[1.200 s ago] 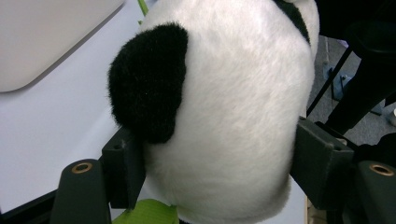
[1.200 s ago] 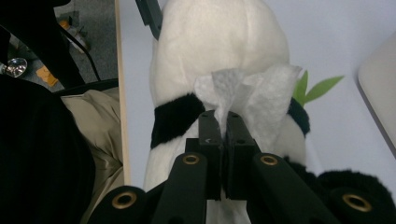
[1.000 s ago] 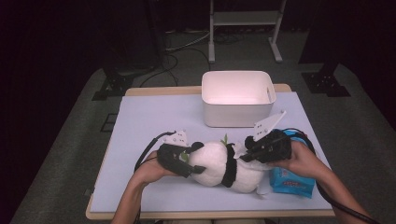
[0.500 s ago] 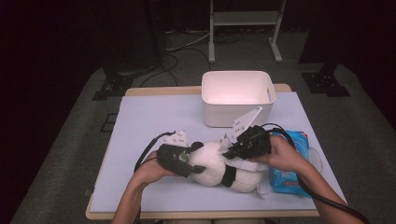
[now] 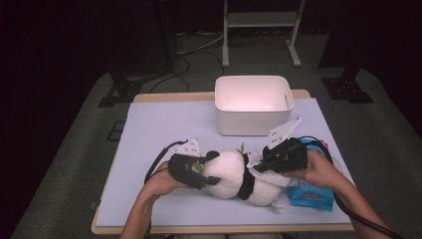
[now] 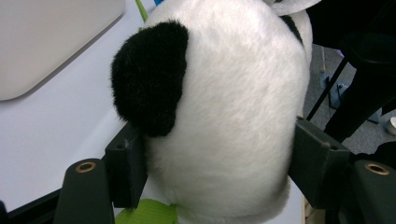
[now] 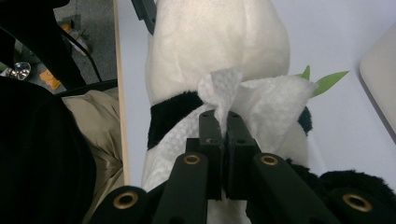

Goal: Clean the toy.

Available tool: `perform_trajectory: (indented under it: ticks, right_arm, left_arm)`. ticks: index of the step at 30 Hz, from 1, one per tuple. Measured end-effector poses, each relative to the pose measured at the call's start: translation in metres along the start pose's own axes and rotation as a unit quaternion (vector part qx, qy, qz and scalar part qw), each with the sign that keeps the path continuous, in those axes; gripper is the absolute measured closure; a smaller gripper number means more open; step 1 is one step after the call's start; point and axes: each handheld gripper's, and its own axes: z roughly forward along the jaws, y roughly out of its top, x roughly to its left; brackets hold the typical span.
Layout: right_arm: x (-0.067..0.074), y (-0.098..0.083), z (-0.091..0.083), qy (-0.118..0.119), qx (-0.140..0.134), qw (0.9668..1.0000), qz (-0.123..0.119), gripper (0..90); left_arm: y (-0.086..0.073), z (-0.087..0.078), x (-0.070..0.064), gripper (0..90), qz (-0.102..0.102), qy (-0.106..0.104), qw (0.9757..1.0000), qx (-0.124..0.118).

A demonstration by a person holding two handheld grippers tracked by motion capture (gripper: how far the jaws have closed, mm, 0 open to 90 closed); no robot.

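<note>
Presently the right gripper's (image 7: 223, 126) fingers are pressed together on a fold of white wet wipe (image 7: 261, 100), which drapes over the panda plush toy (image 5: 239, 177) at its black band, lower centre of the high view. The left gripper's (image 6: 212, 172) fingers (image 6: 125, 170) stand apart but clamp the plush head from 2 sides, just below the black ear (image 6: 149, 81), with the fur bulging between them.

Judgement: the toy is light, soft and yielding; it compresses under the grip, so a hold across the head or the firmer torso is sound, while an ear or limb would stretch. The wipe is thin, limp and likely damp; it tears easily and is best pinched at a bunched fold, as it is now.

The plush lies on the pale tabletop (image 5: 159, 129), below the white bin (image 5: 253, 119). A blue wipe packet (image 5: 311, 195) lies at lower right, under the right hand (image 5: 318, 172).
</note>
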Motion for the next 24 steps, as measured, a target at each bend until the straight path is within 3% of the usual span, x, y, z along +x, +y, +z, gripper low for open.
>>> perform_trajectory:
  ticks: [12,24]
  right_arm:
    - [-0.006,0.041,0.02,0.004,0.007,0.9998,-0.018,87.1]
    - [-0.007,0.078,0.024,0.005,-0.001,0.9992,-0.04,87.0]
  left_arm:
    - [0.0,-0.005,0.001,30.7,-0.004,0.007,1.0,-0.003]
    - [0.003,-0.005,0.0,30.8,0.002,0.01,0.9999,-0.005]
